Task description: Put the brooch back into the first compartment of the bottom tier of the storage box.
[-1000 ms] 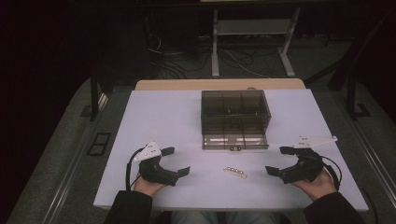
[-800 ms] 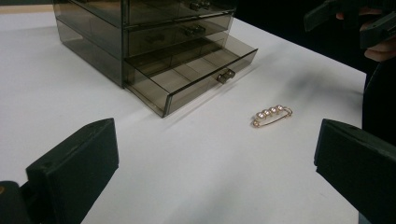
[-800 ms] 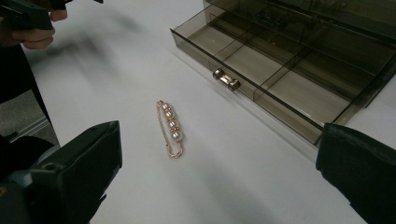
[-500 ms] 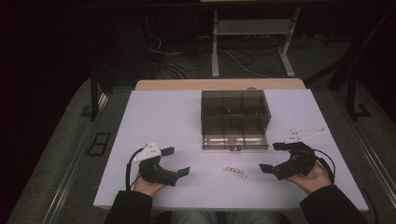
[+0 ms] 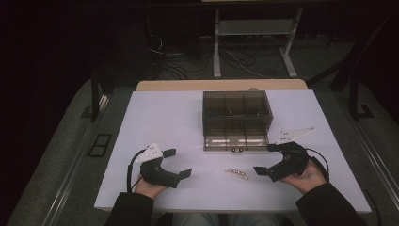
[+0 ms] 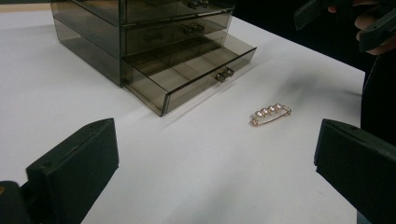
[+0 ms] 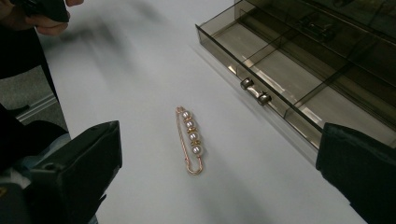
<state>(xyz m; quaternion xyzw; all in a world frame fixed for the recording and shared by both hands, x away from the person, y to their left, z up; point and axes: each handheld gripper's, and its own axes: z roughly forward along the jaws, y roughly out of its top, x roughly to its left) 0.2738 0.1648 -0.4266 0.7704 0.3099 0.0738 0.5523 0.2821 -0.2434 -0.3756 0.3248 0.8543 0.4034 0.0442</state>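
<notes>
White table (image 5: 169, 113); smoked-plastic drawer chest (image 5: 236, 110) stands at the middle of it, toward the far side; bottom drawer (image 5: 236, 141) pulled out toward the person, its divided compartments bare as far as the gripper views show; two small metal knobs (image 7: 255, 91) on the drawer front. Pearl brooch (image 5: 236, 173), a gold pin carrying four pearls in a row, lies flat on the table in front of the open drawer, apart from it, between the two grippers. Left gripper (image 5: 176, 163) sits low at the near left of the table, held in a hand (image 5: 149, 186); jaws spread wide, nothing between them; in the left gripper view the brooch (image 6: 270, 114) lies ahead, toward the right jaw. Right gripper (image 5: 266, 158) at the near right, just beside the brooch; jaws wide apart and empty; in the right gripper view the brooch (image 7: 190, 138) lies on the table midway between them, untouched; drawer corner close to the right jaw.
</notes>
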